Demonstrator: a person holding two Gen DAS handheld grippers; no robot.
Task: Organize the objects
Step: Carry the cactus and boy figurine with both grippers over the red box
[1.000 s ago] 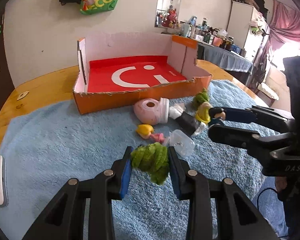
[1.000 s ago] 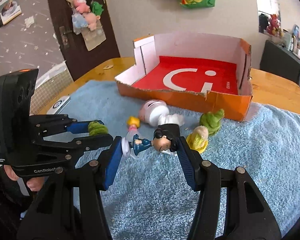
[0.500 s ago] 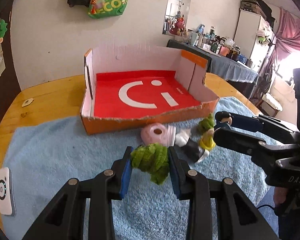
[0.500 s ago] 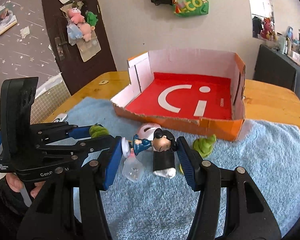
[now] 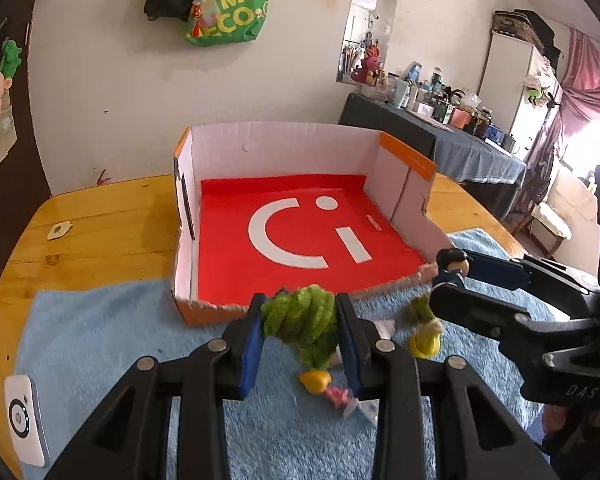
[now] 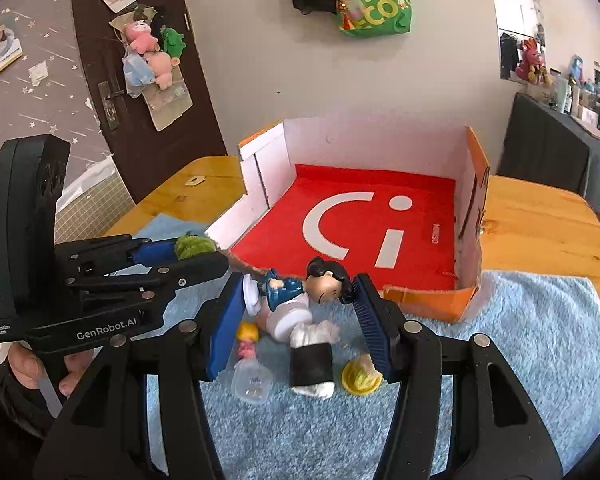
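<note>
A rounded wooden tabletop [image 5: 100, 220] carries a fluffy light-blue towel [image 5: 100, 340], an open orange cardboard box with red floor [image 5: 300, 232] at twelve o'clock, and a small beige tag [image 5: 59, 230] at ten o'clock.

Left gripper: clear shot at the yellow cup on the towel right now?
Probably not. The left gripper is already shut on the green toy, so its jaws are full. The yellow cup lies by the right gripper, which holds a figurine.
</note>
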